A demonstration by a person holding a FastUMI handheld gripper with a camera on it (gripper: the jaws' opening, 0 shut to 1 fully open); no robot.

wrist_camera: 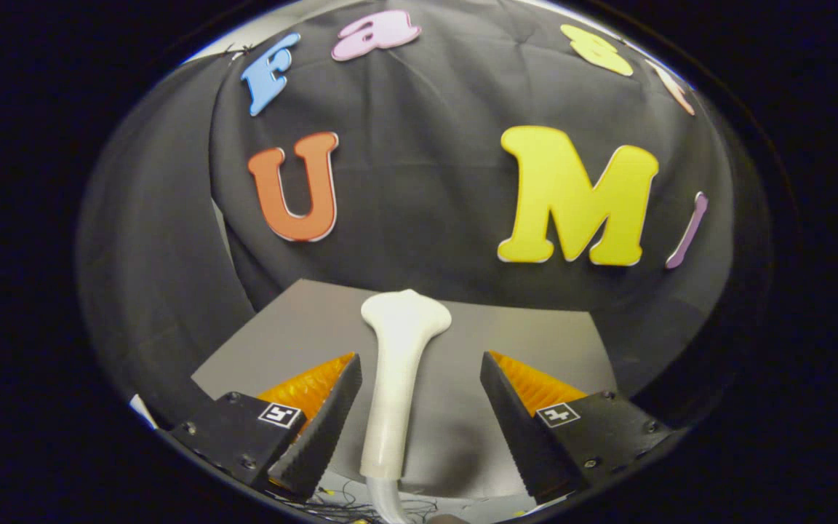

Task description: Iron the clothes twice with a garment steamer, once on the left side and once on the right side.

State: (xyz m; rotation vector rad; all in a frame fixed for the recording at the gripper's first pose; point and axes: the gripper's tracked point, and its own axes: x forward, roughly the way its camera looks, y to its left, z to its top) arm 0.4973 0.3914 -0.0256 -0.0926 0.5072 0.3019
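Black cloth [419, 182] hangs behind everything as the booth wall, with folds in it. Below it lies one flat grey board [302, 327], the surface under the gripper.

One white plastic garment steamer [397, 386] lies on that grey board. It is long and thin. Its long side runs straight away from the gripper toward the cloth wall. The wide, rounded head is at the far end, pointing at the wall. The thin handle end is close to the gripper, and one pale hose comes out of it at the near edge of the board.

One gripper [419, 422] is here, with two fingers. The fingers are spread wide apart. The steamer handle sits between them, a bit nearer the left finger [324, 429]. Neither finger touches it, and there is a gap on each side. The gripper holds nothing.

Some thin dark wires [361, 502] lie by the hose, below the board.
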